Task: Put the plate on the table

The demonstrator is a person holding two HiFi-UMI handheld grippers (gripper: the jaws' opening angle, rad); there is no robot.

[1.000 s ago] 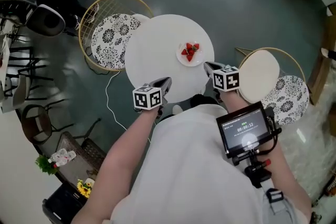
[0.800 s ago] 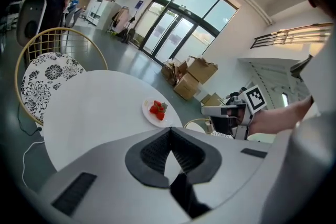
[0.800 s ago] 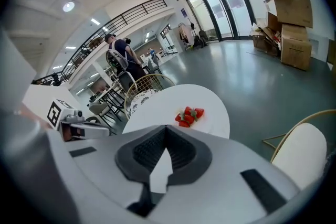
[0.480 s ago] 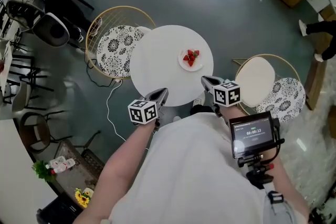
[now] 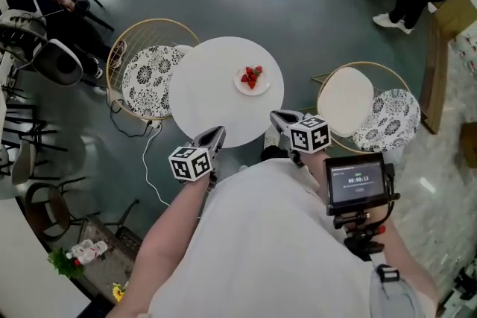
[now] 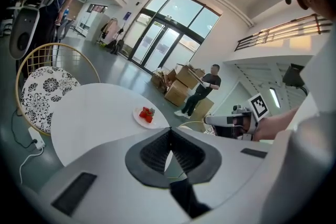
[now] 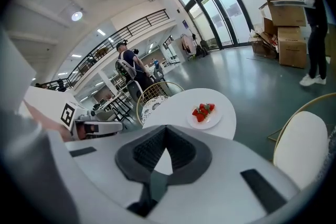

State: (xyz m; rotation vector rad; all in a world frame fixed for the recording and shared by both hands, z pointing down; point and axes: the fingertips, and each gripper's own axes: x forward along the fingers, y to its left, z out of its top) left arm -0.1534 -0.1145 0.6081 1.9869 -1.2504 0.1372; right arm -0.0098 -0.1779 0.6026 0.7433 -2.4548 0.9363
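Plate (image 5: pixel 252 79) is down flat on the table (image 5: pixel 201 97), around 2 o'clock on the top and well inside the rim. Strawberries (image 5: pixel 251 74) are piled on it.

Left gripper (image 5: pixel 217 132): jaws together at the tips, nothing between them. It hangs over the table's 6 o'clock edge.
Right gripper (image 5: pixel 276 118): same, jaws closed and empty, at the 4 o'clock rim. Both are well apart from the plate.

My read: placement looks done and the step in hand is just clearing out.
- Pull both grippers straight back toward 6 o'clock, above table height, so neither clips the rim.
- Don't sweep the right one sideways: there's a chair (image 5: pixel 346 100) at 3 o'clock.
- If the plate needs a nudge toward centre, open the right jaws first and take the plate rim at its 5 o'clock side, the nearest reach.
- Slide it flat rather than lifting, because the berries are loose and would probably roll on any tilt.
- Leave the left gripper out; the plate is nearer the right.
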